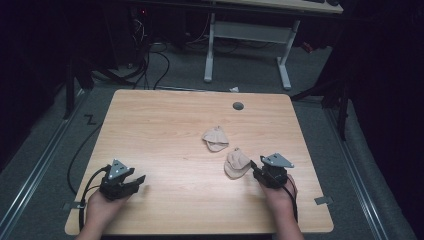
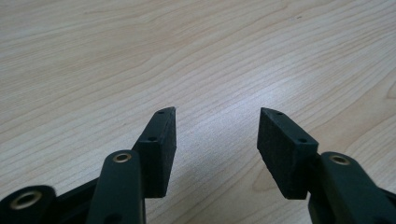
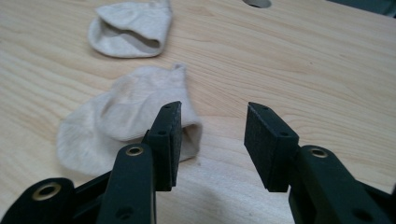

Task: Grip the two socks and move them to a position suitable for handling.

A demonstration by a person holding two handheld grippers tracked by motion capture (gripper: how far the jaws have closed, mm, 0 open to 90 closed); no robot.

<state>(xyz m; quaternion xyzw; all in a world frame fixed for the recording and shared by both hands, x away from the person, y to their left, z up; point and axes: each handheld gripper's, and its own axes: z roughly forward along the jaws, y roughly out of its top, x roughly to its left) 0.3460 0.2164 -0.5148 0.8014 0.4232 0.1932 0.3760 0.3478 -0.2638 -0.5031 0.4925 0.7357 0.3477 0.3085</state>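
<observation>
High view shows two small beige socks on the wooden worktop (image 1: 165, 125): the near sock (image 1: 236, 163) just beside the right claw (image 1: 256, 168), the far sock (image 1: 215, 138) a little beyond it. Right claw stands wide open and empty, one pad beside the near sock's cuff opening. Left claw (image 1: 140, 179) is open too, holding nothing, over bare wood. Both socks look light, soft and floppy; pinching the cuff edge seems best.

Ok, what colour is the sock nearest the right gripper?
Plain beige, no pattern; the sock shows best in the right gripper view.
</observation>
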